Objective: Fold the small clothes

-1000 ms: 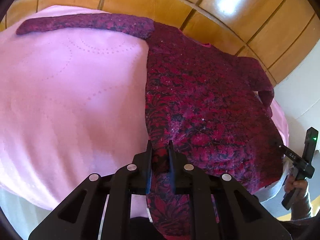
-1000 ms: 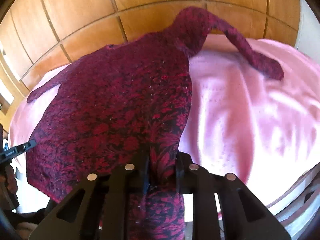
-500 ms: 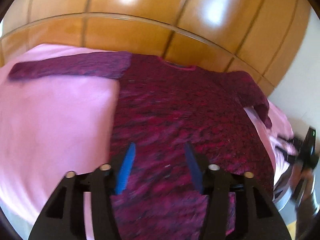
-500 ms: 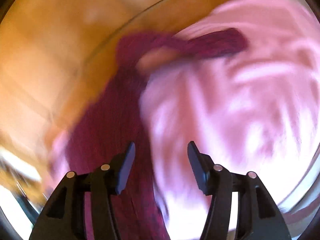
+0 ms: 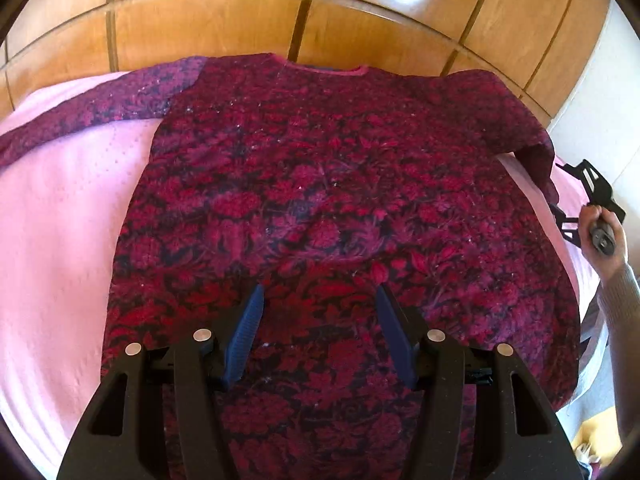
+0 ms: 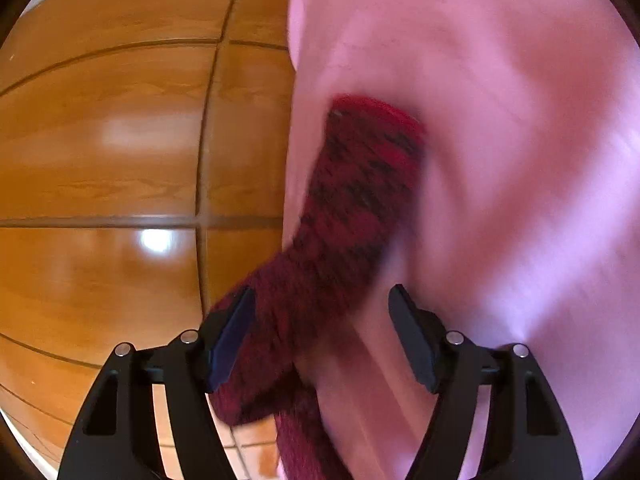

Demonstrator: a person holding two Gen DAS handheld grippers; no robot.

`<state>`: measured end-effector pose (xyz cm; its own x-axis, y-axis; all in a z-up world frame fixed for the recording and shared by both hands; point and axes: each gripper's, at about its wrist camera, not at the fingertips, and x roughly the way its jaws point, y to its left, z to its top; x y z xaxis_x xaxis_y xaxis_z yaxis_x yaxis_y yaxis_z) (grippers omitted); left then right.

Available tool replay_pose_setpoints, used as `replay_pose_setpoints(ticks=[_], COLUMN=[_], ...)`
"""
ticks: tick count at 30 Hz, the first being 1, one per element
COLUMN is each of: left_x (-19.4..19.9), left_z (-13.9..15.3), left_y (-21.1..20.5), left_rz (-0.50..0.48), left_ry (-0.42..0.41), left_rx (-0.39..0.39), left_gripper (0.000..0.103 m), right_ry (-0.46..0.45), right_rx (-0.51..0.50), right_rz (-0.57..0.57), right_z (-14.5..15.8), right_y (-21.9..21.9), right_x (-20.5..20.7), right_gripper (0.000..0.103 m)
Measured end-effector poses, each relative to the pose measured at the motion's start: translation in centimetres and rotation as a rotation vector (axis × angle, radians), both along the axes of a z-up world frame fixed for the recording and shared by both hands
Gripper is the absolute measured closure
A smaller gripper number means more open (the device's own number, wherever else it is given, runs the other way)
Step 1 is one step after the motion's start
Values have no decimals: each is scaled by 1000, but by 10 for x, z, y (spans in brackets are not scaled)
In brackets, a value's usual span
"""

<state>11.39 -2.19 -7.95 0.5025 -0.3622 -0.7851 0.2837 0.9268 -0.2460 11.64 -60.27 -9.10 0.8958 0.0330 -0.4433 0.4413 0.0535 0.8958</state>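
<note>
Now the dark red floral knitted sweater (image 5: 332, 208) lies flat on the pink bedspread (image 5: 60, 240). Left tongs (image 5: 318, 328) hover wide over its hem, empty. Right tongs (image 6: 322, 332) are opening, one sleeve (image 6: 352, 216) loose between them.

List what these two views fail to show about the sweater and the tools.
- Sweater hem: left wrist view, hidden behind the open left tool.
- Left sleeve end: same view, cut by the left edge.
- Sleeve beside the opening right tool: right wrist view, motion-blurred; contact unclear.
</note>
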Motion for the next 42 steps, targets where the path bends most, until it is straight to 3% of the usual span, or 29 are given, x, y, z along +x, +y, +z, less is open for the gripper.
replay_pose_setpoints(ticks=[2,4,6,7,11,13,20,24,29,32,36,42], left_x=[2,4,7,8,6,7,5,7,8,7,9,19], left_z=[-2,-3,-4,-4,-5,-6,-8,-4,4,10,14,18], left_y=[1,3,5,6,4,2,2,8,22,34,47,65], left_rz=[13,25,36,37,27,20,21,31,52,85,116,144], left_ry=[8,16,27,29,24,22,7,29,54,44,51,68], left_rx=[-16,-29,-45,-48,-37,-37,-35,-86,-163,-209,-264,-345], left_gripper=[46,46,46,46,46,43,40,40,40,34,34,34], right_ry=[41,99,173,199,330,473,726,698,550,467,386,327], right_rx=[-22,-53,-119,-150,-338,-485,-702,-803,-904,-959,-1004,-1051], right_rz=[8,46,88,93,42,2,104,131,244,342,520,789], right_z=[1,0,4,6,28,41,44,71,112,127,125,91], right_y=[-5,-14,-21,-24,-50,-68,-77,-51,4,51,132,266], right_x=[16,29,37,36,29,33,79,90,97,116,146,192], right_gripper=[37,49,82,86,91,92,93,93,92,92,92,92])
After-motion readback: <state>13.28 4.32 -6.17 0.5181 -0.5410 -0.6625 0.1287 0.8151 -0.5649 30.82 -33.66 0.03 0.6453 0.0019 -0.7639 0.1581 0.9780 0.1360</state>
